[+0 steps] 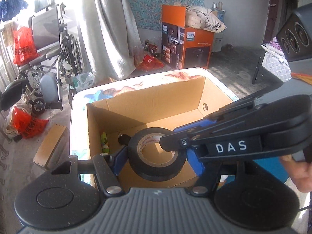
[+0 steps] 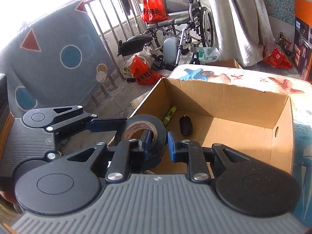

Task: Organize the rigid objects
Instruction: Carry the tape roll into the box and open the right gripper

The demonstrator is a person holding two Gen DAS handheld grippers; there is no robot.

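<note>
A black roll of tape [image 1: 156, 167] [image 2: 158, 128] hangs over the near left corner of an open cardboard box [image 1: 156, 101] [image 2: 224, 99]. My left gripper [image 1: 158, 159] [image 2: 120, 132] is shut on it, one blue pad on each side of its outer edge. My right gripper [image 2: 159, 143] [image 1: 171, 136] reaches in from the right and is shut on the roll's wall, one finger inside the core and one outside. On the box floor lie a black mouse [image 2: 185, 125] [image 1: 123, 138] and a green tube [image 2: 169, 115] [image 1: 104, 143].
The box stands on a table with a starfish-print cover [image 2: 224, 76]. On the floor beyond are a wheelchair [image 1: 54, 48], red bags [image 1: 29, 124], a cardboard piece [image 1: 50, 146], an orange carton [image 1: 187, 44] and a railing [image 2: 109, 39]. A hand [image 1: 300, 171] holds the right gripper.
</note>
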